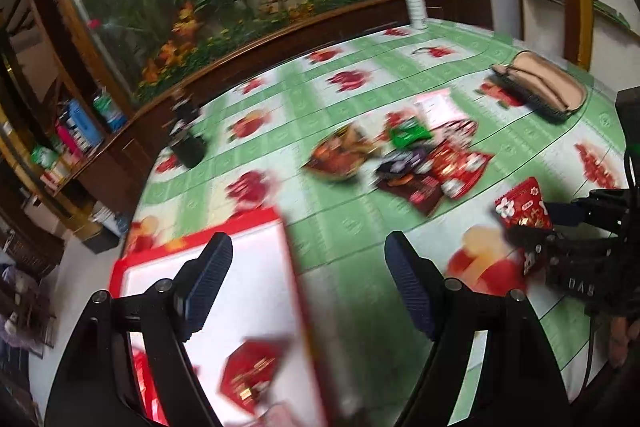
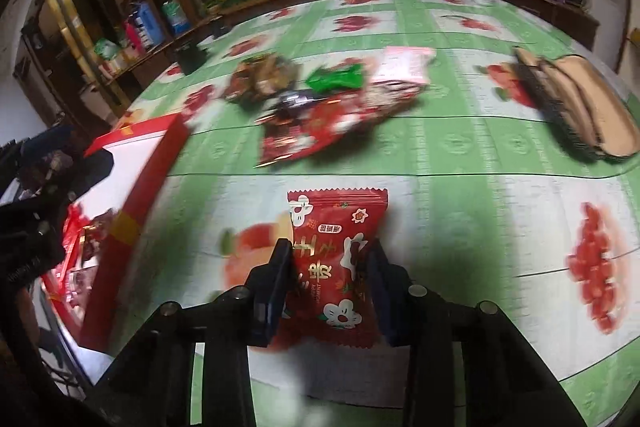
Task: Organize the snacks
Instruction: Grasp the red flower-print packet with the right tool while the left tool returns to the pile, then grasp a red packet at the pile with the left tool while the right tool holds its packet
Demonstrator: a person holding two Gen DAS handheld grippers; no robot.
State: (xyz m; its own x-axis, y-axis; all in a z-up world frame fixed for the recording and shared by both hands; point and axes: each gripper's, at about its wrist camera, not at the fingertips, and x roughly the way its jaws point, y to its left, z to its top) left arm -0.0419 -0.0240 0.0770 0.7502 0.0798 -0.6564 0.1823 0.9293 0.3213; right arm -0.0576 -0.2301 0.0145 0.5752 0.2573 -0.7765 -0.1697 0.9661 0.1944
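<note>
Between the two dark pads of the right gripper (image 2: 327, 263) sits a red snack packet (image 2: 335, 259), and the pads are clamped against its sides. The packet is a small pillow pouch with crimped, zigzag ends, printed with white flower shapes, a small red flower, and large gold and white characters down its middle. Its far end sticks out past the fingertips over the green-and-white fruit-print tablecloth (image 2: 460, 155).

Ahead of those fingers lies a loose heap of other snacks (image 2: 320, 107): brown, green, pink, dark and red wrappers, all blurred. To their left stands a red-rimmed box (image 2: 140, 195) with a white inside and a few red packets in it.

The left gripper (image 1: 308, 263) hangs over that box's near corner with its jaws spread wide and nothing between them. To its right, the same red packet shows in the other gripper's grasp.
</note>
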